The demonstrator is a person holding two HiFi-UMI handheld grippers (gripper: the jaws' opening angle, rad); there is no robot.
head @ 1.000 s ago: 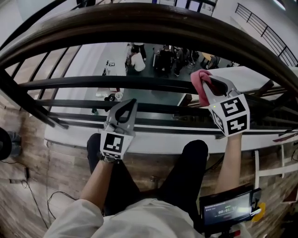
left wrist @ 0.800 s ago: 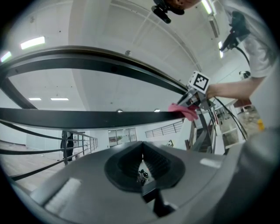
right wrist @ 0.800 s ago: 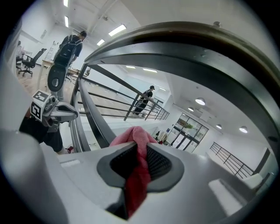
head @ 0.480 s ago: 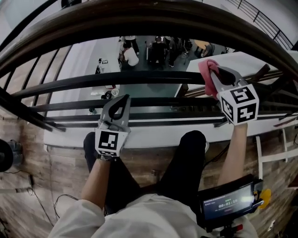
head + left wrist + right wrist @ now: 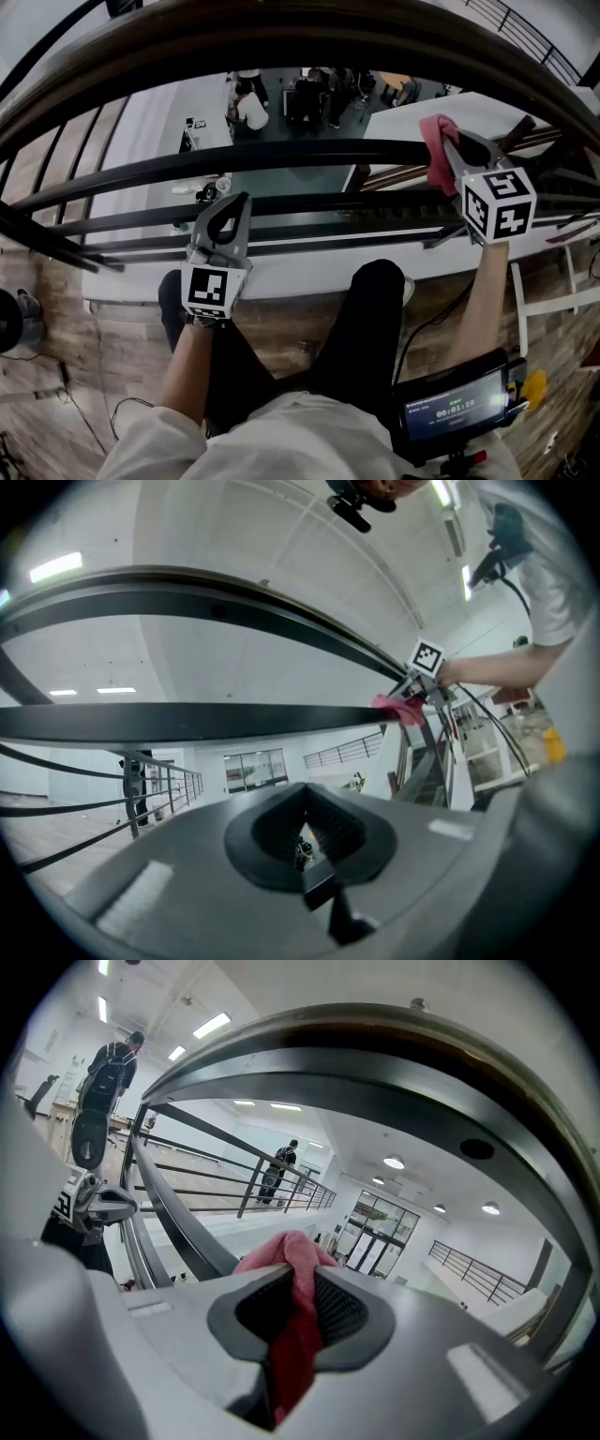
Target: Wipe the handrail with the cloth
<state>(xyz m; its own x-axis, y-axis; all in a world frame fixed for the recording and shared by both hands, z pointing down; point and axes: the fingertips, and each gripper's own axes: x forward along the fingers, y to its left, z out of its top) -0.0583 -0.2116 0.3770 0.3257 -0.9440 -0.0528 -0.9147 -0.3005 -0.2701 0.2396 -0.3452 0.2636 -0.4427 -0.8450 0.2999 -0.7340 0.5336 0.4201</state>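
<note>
Upper gallery of large building: handrail [image 5: 300, 42] overlooks lower hall with people [image 5: 248, 108]; glass doors [image 5: 375, 1237], ceiling lights [image 5: 394, 1162].

pink cloth [image 5: 436, 150]; dark brown handrail [image 5: 281, 37]; black-and-white checkered marker cube [image 5: 499, 204]

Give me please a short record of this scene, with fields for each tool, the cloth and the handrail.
left tool: shut, holds nothing, far from the cloth
right tool: shut on the cloth
cloth: pink, bunched, sticks out past the jaws, up by a dark bar; contact cannot be told
handrail: broad curved top rail, above both tools
</note>
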